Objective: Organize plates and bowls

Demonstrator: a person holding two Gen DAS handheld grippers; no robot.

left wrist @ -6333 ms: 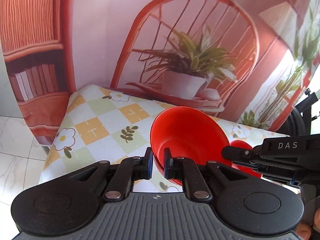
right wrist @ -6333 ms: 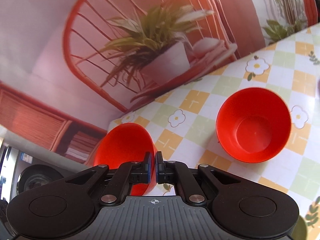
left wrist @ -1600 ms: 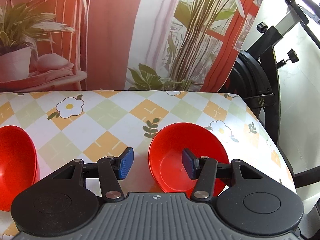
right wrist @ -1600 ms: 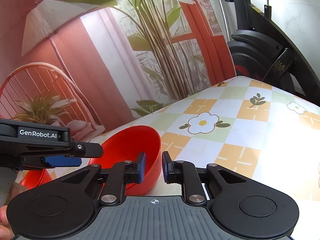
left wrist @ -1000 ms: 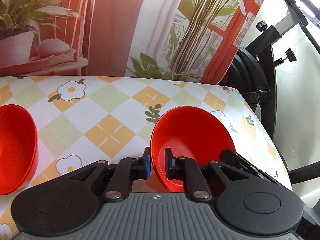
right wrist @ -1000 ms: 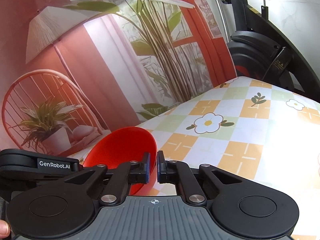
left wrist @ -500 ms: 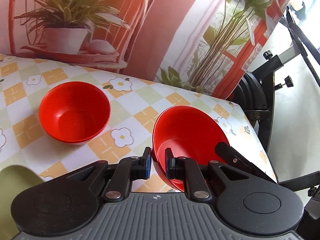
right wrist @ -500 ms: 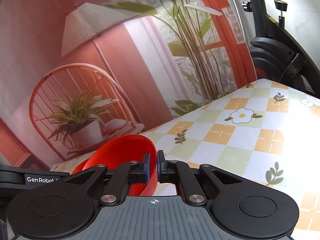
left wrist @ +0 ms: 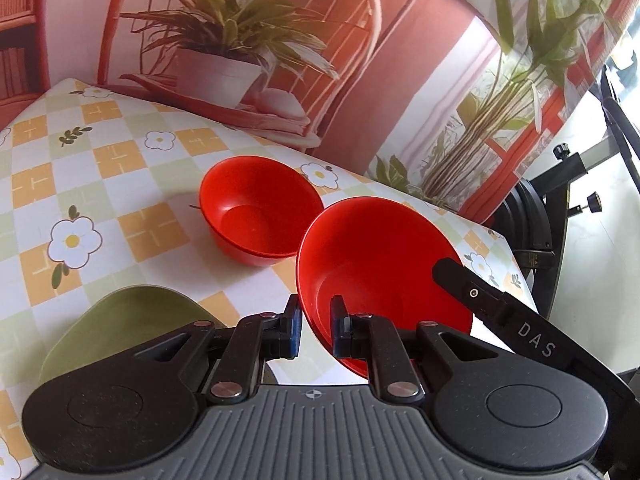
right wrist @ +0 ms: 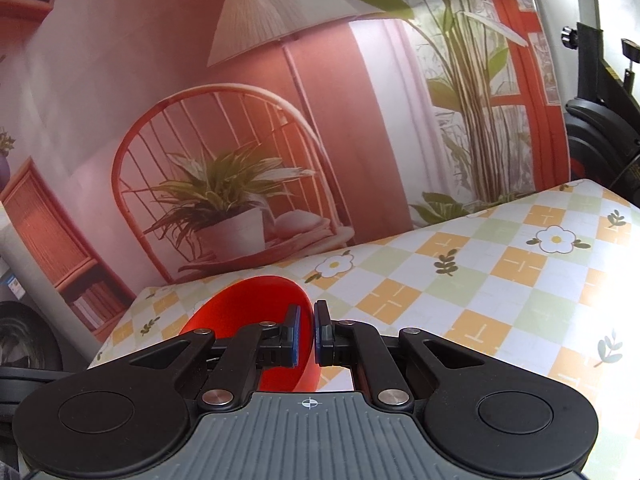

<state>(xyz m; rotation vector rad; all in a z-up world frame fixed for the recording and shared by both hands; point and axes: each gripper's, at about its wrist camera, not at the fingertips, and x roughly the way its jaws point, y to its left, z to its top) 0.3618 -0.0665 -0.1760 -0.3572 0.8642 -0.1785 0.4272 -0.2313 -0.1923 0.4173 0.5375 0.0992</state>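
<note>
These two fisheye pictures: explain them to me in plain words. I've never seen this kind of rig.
No robot here: a person holds a two-finger gripper in each hand, and each carries a camera looking along its fingers. In the left view, the left gripper pinches the rim of a red bowl lifted above the table; the black bar at the right is the other gripper. A second red bowl and a green dish sit on the checked tablecloth. In the right view, the right gripper pinches the rim of a red bowl too.

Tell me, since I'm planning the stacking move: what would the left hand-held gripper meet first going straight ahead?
Its own held bowl leads; past it, likely the tablecloth beside the resting red bowl, though depth is unclear.
</note>
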